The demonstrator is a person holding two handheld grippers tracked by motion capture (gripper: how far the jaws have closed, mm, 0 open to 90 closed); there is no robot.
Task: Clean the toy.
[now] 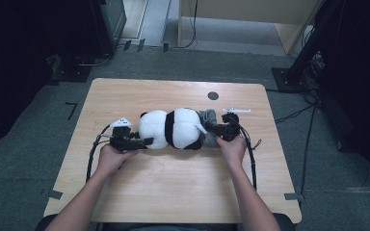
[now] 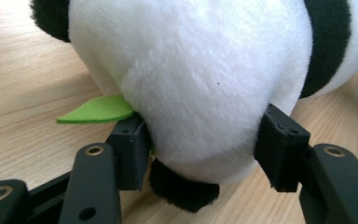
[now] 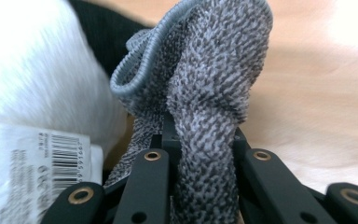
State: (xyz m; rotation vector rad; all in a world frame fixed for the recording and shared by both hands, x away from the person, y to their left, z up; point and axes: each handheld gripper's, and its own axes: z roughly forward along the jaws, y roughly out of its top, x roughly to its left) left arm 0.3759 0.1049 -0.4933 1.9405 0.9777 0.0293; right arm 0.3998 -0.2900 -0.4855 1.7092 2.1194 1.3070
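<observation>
on the wooden table (image 1: 173,192), the panda (image 1: 173,127) lies left-to-right; left gripper (image 2: 200,144) jaws squeeze its head end, right gripper (image 3: 200,140) jaws pinch the grey sock (image 3: 205,84) at its right end.

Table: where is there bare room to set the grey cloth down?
The table is bare along its far edge, beyond the panda, apart from a small dark hole. The near strip between the forearms is bare too. The middle is crowded: panda, grey cloth, both hand-held grippers and cables.
</observation>
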